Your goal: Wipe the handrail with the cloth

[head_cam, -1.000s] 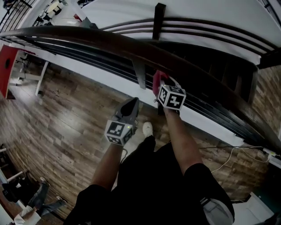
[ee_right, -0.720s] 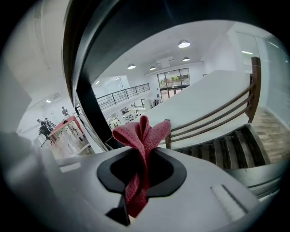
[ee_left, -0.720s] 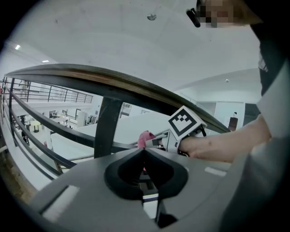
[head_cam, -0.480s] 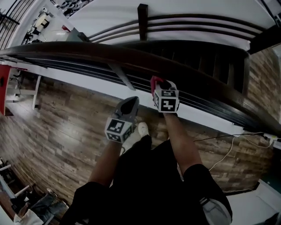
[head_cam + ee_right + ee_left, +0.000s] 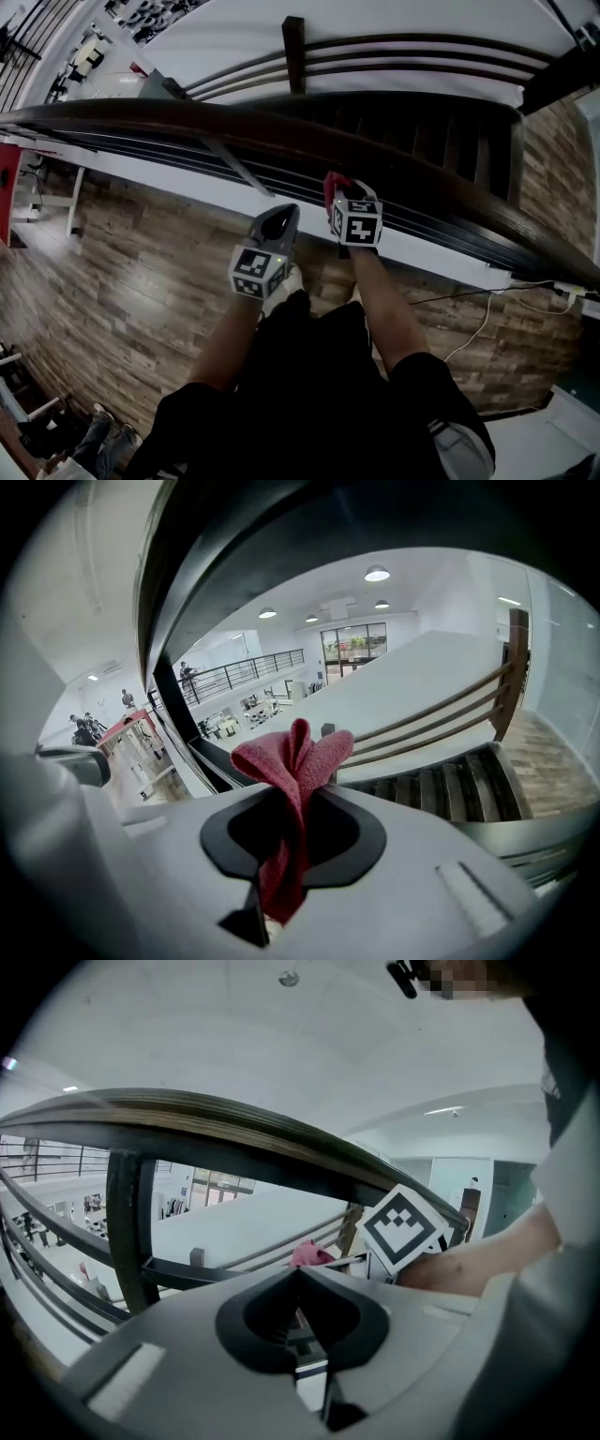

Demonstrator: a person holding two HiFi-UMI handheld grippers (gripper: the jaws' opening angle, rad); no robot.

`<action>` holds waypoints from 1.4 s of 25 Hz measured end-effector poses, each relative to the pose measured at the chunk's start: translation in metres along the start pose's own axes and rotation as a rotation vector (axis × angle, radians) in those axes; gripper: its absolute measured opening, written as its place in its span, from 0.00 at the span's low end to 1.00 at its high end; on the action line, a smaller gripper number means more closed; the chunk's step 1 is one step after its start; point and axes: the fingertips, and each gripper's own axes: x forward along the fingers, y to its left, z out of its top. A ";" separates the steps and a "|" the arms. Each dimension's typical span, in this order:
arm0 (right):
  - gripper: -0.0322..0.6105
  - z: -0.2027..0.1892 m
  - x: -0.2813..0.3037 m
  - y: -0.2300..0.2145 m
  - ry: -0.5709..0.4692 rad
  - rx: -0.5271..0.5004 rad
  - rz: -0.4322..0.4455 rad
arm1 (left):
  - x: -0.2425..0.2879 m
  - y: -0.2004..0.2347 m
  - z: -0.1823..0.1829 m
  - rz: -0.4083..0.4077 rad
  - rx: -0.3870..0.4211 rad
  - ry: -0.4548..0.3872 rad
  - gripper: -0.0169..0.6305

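1. Right gripper [image 5: 339, 190] has travelled rightward along the handrail [image 5: 281, 120] over the last second. The slanted baluster [image 5: 230, 164], just beside it before, now lies well to its left.
2. Right jaws are clamped on the cloth [image 5: 292, 757]: red, bunched, with a folded tuft standing out past the tips toward the handrail.
3. Head view puts the cloth at the handrail's near edge, just under its top face. Right gripper view shows the handrail arching close overhead. Whether cloth and wood actually touch cannot be told.
4. Left gripper [image 5: 278, 218]: jaws together, nothing between them. It hangs on the near side of the handrail, lower than the right gripper and to its left, clear of the wood.
5. Reading: a wiping stroke looks under way, with the person moving along with it. The stretch near the baluster is probably done, and the long run of handrail curving off to the right is still ahead.
6. Risk: if the cloth rides just below the handrail rather than on it, the pass cleans nothing.
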 end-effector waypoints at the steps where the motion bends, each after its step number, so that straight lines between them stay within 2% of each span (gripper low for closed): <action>1: 0.13 -0.002 -0.003 -0.006 0.005 -0.001 0.002 | 0.004 -0.005 0.000 0.011 0.007 0.008 0.03; 5: 0.13 -0.009 -0.015 -0.028 0.015 -0.017 -0.005 | 0.018 -0.020 -0.004 0.062 -0.003 0.060 0.03; 8: 0.13 -0.018 -0.026 -0.042 0.031 -0.004 0.002 | 0.025 -0.036 -0.008 0.062 -0.007 0.090 0.03; 14: 0.13 -0.026 -0.045 -0.078 0.058 0.024 0.027 | 0.044 -0.078 0.000 0.031 0.029 0.082 0.03; 17: 0.13 -0.032 -0.056 -0.098 0.074 0.043 0.024 | 0.056 -0.093 -0.004 0.043 0.044 0.072 0.03; 20: 0.13 -0.039 -0.069 -0.120 0.088 0.049 0.025 | 0.073 -0.110 -0.008 0.052 0.026 0.053 0.03; 28: 0.13 -0.049 -0.098 -0.169 0.085 0.031 -0.018 | 0.115 -0.164 -0.016 -0.004 0.007 0.066 0.03; 35: 0.14 -0.054 -0.111 -0.189 0.078 0.123 -0.038 | 0.128 -0.188 -0.027 -0.109 0.028 0.132 0.03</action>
